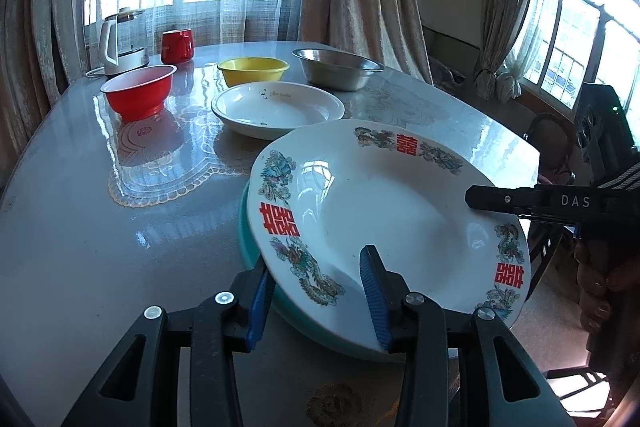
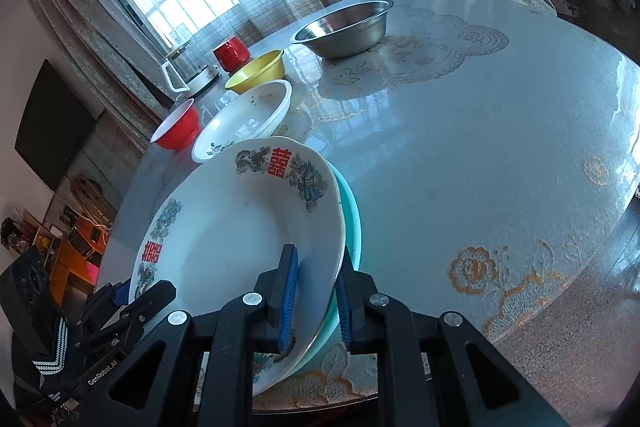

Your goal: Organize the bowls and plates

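A white plate with red characters and dragons [image 1: 380,211] [image 2: 240,227] lies on a teal plate [image 1: 247,247] [image 2: 353,219] at the near edge of the round table [image 1: 80,227]. My left gripper [image 1: 316,267] straddles the near rim of this stack, one blue pad on top of the white plate and the other outside the teal rim, pressing. My right gripper [image 2: 318,255] is shut on both rims at the opposite side, and its black finger [image 1: 478,197] shows in the left wrist view. Farther back sit a plain white deep plate [image 1: 280,107] [image 2: 244,123], a yellow bowl [image 1: 252,69], a red bowl [image 1: 140,91] and a steel bowl [image 1: 336,69].
A red mug [image 1: 176,45] and a white kettle [image 1: 120,43] stand at the far edge by the curtained window. A lace-pattern cloth under glass covers the table [image 2: 480,147]. A chair [image 1: 548,131] stands beyond the right edge.
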`<state>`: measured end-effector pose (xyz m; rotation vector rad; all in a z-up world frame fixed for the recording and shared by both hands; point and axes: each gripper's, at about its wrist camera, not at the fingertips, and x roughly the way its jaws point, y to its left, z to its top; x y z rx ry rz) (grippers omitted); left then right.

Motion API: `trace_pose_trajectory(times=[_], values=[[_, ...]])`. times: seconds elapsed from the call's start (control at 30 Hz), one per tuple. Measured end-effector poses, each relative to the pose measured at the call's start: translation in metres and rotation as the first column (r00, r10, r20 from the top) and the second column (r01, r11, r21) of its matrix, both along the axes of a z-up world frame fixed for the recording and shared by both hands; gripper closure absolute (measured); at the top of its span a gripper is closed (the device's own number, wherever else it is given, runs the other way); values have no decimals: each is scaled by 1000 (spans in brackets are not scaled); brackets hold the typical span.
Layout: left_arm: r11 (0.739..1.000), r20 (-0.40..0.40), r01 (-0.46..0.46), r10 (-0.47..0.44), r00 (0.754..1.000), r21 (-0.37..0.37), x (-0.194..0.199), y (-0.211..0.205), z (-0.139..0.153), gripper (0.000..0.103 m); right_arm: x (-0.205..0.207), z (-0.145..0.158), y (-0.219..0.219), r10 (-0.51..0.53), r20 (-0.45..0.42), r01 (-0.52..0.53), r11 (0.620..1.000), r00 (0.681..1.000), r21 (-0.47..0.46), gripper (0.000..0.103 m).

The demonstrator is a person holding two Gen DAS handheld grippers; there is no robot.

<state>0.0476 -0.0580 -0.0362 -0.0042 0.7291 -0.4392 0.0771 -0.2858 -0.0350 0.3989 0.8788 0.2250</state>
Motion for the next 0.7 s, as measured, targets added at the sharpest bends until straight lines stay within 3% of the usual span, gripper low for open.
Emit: trace_pose_trajectory(times=[0.43,0.7], values=[[999,-14,-16,16,1000,-34,-5,7,3,61,-2,5,1,-7,4,7,1000,1000,7,78],[997,-22,-79,79,997,-13,-7,18,11,60,-2,9,1,-23,17,23,1000,1000,-3,76]])
